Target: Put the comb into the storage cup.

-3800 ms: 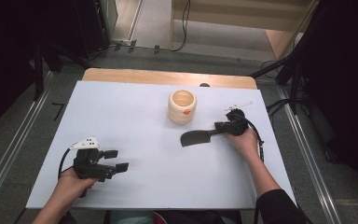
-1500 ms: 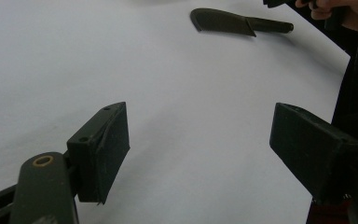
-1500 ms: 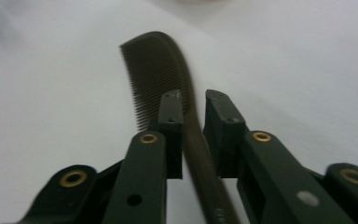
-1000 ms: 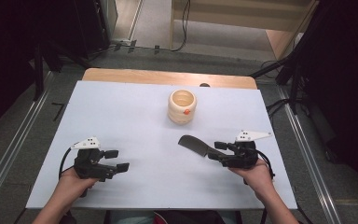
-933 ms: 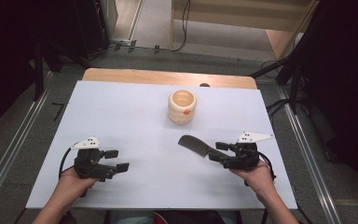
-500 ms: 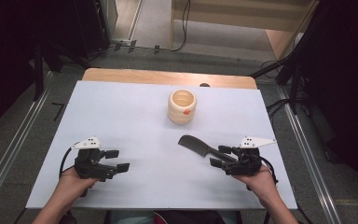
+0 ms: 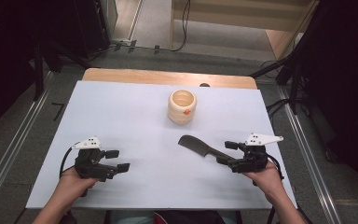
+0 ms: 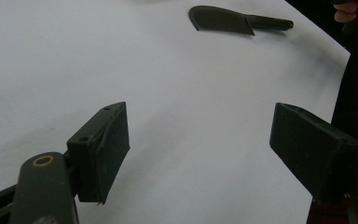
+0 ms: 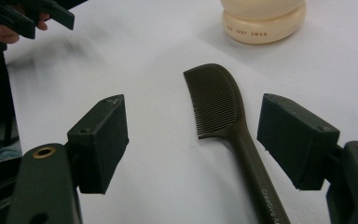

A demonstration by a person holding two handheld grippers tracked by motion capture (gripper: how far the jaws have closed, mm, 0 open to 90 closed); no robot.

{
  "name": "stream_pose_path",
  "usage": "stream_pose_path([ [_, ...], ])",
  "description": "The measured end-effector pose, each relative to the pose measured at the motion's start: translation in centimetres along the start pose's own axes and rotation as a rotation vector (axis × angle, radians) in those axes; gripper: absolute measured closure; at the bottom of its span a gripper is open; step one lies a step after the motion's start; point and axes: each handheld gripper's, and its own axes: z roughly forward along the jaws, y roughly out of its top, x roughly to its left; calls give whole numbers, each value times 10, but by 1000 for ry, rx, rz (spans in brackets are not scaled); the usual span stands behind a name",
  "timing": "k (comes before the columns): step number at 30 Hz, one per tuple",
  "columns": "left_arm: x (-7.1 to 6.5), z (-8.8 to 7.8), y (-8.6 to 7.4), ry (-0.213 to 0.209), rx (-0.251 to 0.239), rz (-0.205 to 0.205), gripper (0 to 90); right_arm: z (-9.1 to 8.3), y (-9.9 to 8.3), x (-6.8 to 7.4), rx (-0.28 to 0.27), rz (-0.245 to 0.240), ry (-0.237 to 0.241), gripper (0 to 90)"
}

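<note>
A cream ribbed ceramic cup (image 7: 182,106) with a small orange mark on its side stands at upper centre of the high view, on the white-topped table (image 7: 121,112), well apart from both hands. A dark brown plastic comb (image 7: 198,146) lies flat at right of centre, toothed head toward the cup, handle running to lower right. In the right gripper view the comb (image 9: 219,105) lies between the spread fingers (image 9: 100,142) without touching them, the cup (image 9: 262,18) at the top edge. The right gripper (image 7: 227,153), lower right, points left, its fingers apart about the handle end. The left gripper (image 7: 116,160), lower left, points right, fingers apart over bare table, the comb (image 8: 223,19) at upper right of its view.
</note>
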Motion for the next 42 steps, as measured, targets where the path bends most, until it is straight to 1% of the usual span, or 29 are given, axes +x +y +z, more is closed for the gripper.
stream_pose_path([
  [5,0,0,0,0,1,-1,204,-2,2,-6,1,-23,-16,228],
  [7,0,0,0,0,1,0,203,-4,2,-10,-3,-21,-19,228],
  [10,0,0,0,0,0,0,204,-4,0,-16,5,-34,-43,228],
  [12,0,1,0,-1,1,-3,203,-4,-1,-22,16,-25,-52,228],
  [19,0,1,0,0,3,-2,203,-5,0,-37,11,7,-67,229],
  [23,0,1,0,0,3,-2,203,-3,1,-44,6,19,-66,229],
  [25,0,1,0,1,0,-3,204,-2,0,-45,13,20,-70,229],
  [28,0,0,0,1,1,-2,203,-2,-2,-45,7,29,-62,229],
  [34,0,0,1,1,-3,-2,203,0,-7,-44,8,13,-58,229],
  [35,0,0,1,2,-3,-3,204,1,-8,-44,7,-1,-60,230],
  [38,0,0,1,1,-4,-3,204,0,-10,-44,8,-10,-70,237],
  [42,1,0,1,0,-3,-1,203,-1,-15,-44,1,-3,-78,247],
])
